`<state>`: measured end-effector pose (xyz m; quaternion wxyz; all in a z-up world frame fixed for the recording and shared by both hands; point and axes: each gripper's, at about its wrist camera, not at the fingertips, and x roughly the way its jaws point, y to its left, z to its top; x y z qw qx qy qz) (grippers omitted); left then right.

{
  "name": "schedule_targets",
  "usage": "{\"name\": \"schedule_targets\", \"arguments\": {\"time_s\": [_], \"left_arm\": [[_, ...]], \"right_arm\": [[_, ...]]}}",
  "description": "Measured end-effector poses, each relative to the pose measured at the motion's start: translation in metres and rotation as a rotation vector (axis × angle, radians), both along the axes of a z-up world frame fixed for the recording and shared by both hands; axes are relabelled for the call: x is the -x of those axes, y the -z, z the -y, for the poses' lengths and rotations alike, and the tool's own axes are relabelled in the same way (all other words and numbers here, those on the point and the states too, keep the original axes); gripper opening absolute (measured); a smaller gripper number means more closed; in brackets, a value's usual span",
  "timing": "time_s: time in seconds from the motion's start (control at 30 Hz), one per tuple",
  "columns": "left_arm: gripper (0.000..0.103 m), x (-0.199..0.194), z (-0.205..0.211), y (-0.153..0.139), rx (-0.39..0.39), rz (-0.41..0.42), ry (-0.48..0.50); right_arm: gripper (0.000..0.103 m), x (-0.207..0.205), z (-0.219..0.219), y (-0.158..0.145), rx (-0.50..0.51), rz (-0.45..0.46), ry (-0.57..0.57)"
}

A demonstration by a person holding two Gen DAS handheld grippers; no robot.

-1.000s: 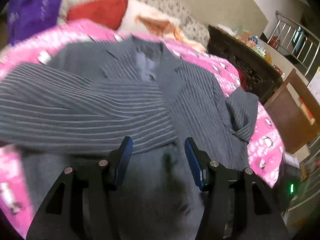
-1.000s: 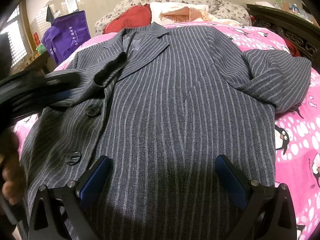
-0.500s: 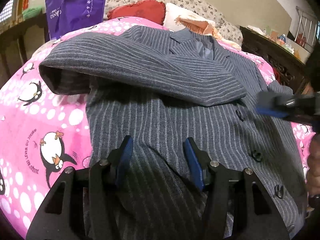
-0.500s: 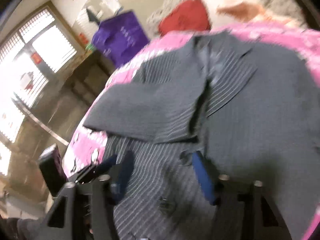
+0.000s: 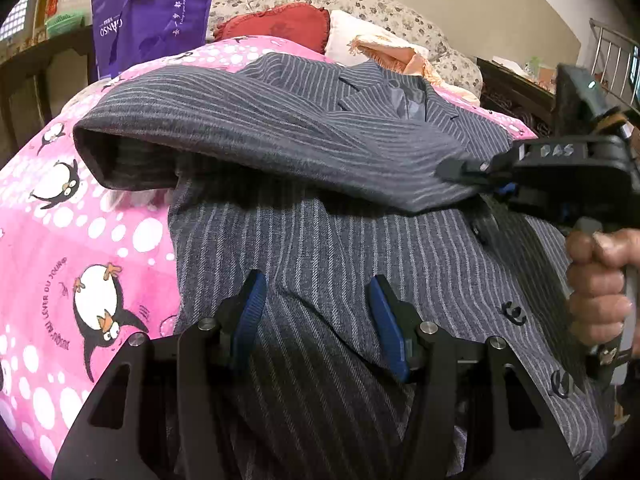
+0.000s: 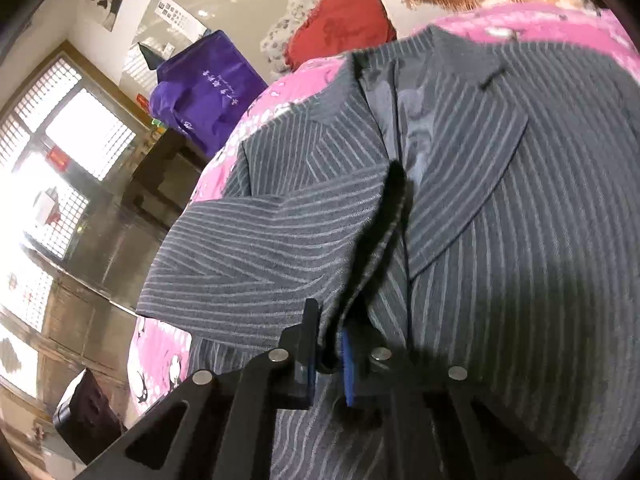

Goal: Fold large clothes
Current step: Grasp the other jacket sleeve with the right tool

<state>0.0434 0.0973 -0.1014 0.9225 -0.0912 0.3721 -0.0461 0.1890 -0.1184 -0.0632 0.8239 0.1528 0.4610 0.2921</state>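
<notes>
The right gripper (image 6: 330,354) has its jaws pressed nearly together on the cuff end of the sleeve (image 6: 256,256) of the grey pinstriped jacket (image 6: 520,240), near the lower centre of its own frame. The sleeve is folded across the jacket's front toward the lapels. In the left wrist view the same gripper (image 5: 476,178) enters from the right edge, gripped by the person's right hand (image 5: 600,280), with the sleeve (image 5: 280,144) stretched from it toward the upper left.

The left gripper (image 5: 314,320) stands wide open at the bottom centre, holding nothing, its blue pads above the jacket's lower front (image 5: 340,248); whether they touch the cloth cannot be told.

The jacket lies spread on a pink penguin-print bedspread (image 5: 80,248). Only the left view shows the jacket's buttons (image 5: 514,314) at lower right. Only the right view shows the bright window (image 6: 48,168) at left. Both show the purple bag (image 5: 154,8) and red cushion (image 5: 280,24) near the top.
</notes>
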Motion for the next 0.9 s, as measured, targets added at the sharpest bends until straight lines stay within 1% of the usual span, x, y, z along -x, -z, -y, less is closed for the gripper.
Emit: {"name": "schedule_targets", "arguments": {"time_s": [0.07, 0.17, 0.27, 0.4, 0.5, 0.57, 0.67, 0.73, 0.77, 0.83, 0.9], "left_arm": [[0.053, 0.001, 0.0, 0.0, 0.001, -0.001, 0.0], [0.053, 0.002, 0.0, 0.0, -0.001, -0.002, -0.001], [0.053, 0.001, 0.002, 0.0, -0.01, -0.004, -0.002], [0.054, 0.001, 0.004, 0.0, -0.016, -0.007, -0.002], [0.054, 0.0, 0.003, -0.001, -0.021, -0.01, -0.003], [0.056, 0.0, 0.004, -0.001, -0.026, -0.018, -0.001], [0.058, -0.003, 0.003, -0.005, -0.018, -0.047, 0.009], [0.058, -0.004, -0.002, -0.015, 0.003, -0.068, 0.004], [0.058, -0.003, -0.005, -0.021, 0.007, -0.059, -0.014], [0.058, 0.0, -0.018, -0.046, 0.027, 0.002, -0.072], [0.058, -0.007, -0.027, -0.068, 0.033, 0.054, -0.109]], "right_arm": [[0.008, 0.004, 0.005, -0.015, 0.011, 0.041, 0.006], [0.008, 0.011, 0.034, -0.038, 0.01, 0.078, 0.047], [0.008, 0.013, 0.076, -0.044, 0.086, 0.065, 0.103], [0.008, 0.015, 0.134, -0.04, 0.204, 0.023, 0.193], [0.008, 0.019, 0.162, -0.024, 0.246, -0.025, 0.197], [0.008, 0.019, 0.167, -0.014, 0.273, -0.035, 0.204], [0.008, 0.015, 0.166, -0.006, 0.276, -0.043, 0.225], [0.008, 0.016, 0.169, -0.007, 0.261, -0.048, 0.246], [0.01, 0.018, 0.172, -0.012, 0.241, -0.047, 0.251], [0.012, 0.022, 0.173, -0.022, 0.23, -0.021, 0.255], [0.015, 0.034, 0.176, -0.038, 0.258, 0.052, 0.261]]}}
